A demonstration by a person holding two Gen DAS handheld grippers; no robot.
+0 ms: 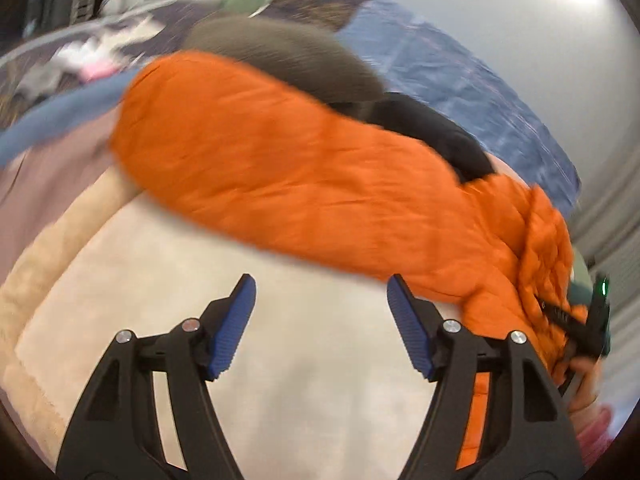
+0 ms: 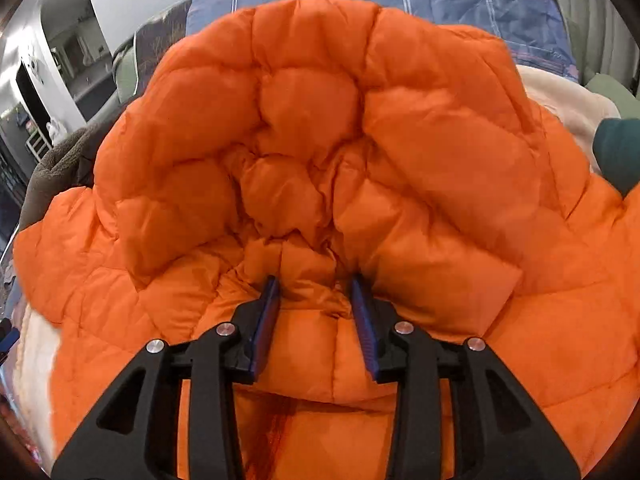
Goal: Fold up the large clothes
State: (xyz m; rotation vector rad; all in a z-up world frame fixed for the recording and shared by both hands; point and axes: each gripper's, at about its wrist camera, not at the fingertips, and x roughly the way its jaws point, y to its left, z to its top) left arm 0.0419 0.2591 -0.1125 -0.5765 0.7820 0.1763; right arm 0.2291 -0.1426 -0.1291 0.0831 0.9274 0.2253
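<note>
Orange puffer jacket (image 2: 320, 160) sprawled on bed, over cream blanket (image 1: 280, 400), running 10 to 4 o'clock in left view. Left gripper (image 1: 321, 292) fingers spread wide, nothing between, blanket below. Right gripper (image 2: 316, 292) fingers partly closed, pinching bunched jacket fold. Grey fleece (image 1: 280, 56) behind jacket, 12 o'clock.

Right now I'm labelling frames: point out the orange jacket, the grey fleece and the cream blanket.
orange jacket (image 2: 312, 92): right wrist view, puffy quilted hood.
grey fleece (image 1: 280, 56): left wrist view, top of its mound.
cream blanket (image 1: 312, 360): left wrist view, bare patch.
</note>
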